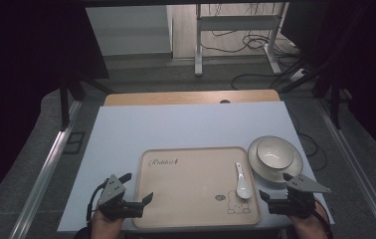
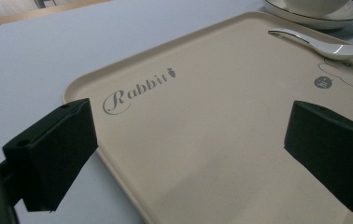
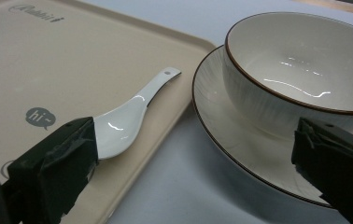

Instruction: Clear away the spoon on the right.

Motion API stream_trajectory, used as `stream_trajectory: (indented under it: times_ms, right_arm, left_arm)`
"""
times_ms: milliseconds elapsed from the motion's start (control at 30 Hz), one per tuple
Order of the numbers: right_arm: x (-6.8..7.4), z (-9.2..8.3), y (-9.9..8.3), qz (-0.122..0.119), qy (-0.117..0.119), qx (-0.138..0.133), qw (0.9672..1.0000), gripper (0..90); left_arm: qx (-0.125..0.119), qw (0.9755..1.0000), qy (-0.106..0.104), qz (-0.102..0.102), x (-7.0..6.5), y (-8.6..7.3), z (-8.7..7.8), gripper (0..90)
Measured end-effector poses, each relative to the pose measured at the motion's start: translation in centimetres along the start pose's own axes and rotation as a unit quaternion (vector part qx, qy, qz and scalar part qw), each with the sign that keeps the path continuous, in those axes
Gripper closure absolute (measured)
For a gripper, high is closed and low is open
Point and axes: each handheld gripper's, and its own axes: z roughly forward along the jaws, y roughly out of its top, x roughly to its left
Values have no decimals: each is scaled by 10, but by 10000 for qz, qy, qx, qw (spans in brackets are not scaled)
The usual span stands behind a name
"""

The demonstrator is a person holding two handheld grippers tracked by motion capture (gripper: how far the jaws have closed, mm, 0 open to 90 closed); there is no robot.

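A beige tray (image 1: 186, 189) printed "Rabbit" lies near the table's front edge. A white ceramic spoon (image 1: 242, 183) rests on the tray's right side, handle pointing away. Right of the tray, a white bowl (image 1: 274, 152) stands on a white plate (image 1: 255, 167). My left gripper (image 1: 136, 188) hovers open at the tray's front left corner, and its own view has the tray (image 2: 221, 93) between the jaws of the gripper (image 2: 191, 126). My right gripper (image 1: 275, 186) is open near the tray's front right corner. Its jaws (image 3: 195, 140) frame the spoon (image 3: 128, 116), the plate (image 3: 221, 121) and the bowl (image 3: 305, 60).
The white tabletop (image 1: 176, 124) stretches bare behind the tray to a wooden strip (image 1: 191, 97) at the far edge. Beyond it are a desk frame (image 1: 198, 45) and cables (image 1: 255, 42) on the floor. Metal rails (image 1: 47, 169) run along both sides.
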Motion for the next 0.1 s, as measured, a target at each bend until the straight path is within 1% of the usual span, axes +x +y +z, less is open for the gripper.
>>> stream_trajectory:
  times_ms: [100]
  right_arm:
    - [0,1,0,-17,-30,39,10000,2]
  left_arm:
    - [-8,10000,5,4,0,0,0,24]
